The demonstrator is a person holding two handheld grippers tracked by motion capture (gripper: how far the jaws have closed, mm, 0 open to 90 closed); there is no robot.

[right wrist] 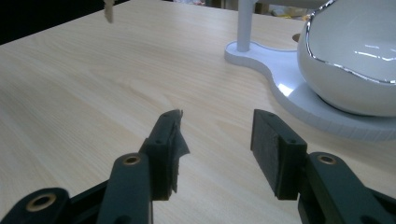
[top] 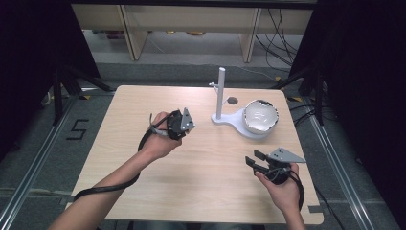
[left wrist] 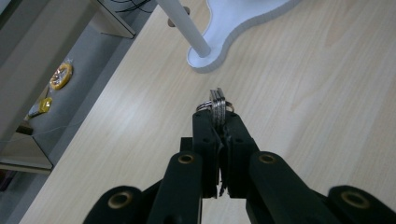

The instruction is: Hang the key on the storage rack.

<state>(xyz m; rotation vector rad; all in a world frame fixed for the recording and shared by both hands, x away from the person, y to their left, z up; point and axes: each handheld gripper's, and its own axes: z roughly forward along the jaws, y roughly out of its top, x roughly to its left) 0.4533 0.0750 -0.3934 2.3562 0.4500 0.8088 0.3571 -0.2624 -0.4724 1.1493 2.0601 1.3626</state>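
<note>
Rings (left wrist: 215, 103), small metal ones, are sitting clenched at the tips of the left hand-held gripper (top: 181, 125) over the worktop (top: 201, 191) middle, right hand-held gripper (top: 257, 161) idling released near the front-right corner; thin grip risking them slipping out.

High view looks down over the table (top: 201, 167); both gripper views sit low, sharing the white stand (left wrist: 243, 23).

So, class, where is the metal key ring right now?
In the left gripper view, the key ring is pinched in the left gripper, above the table, short of the white stand.
</note>
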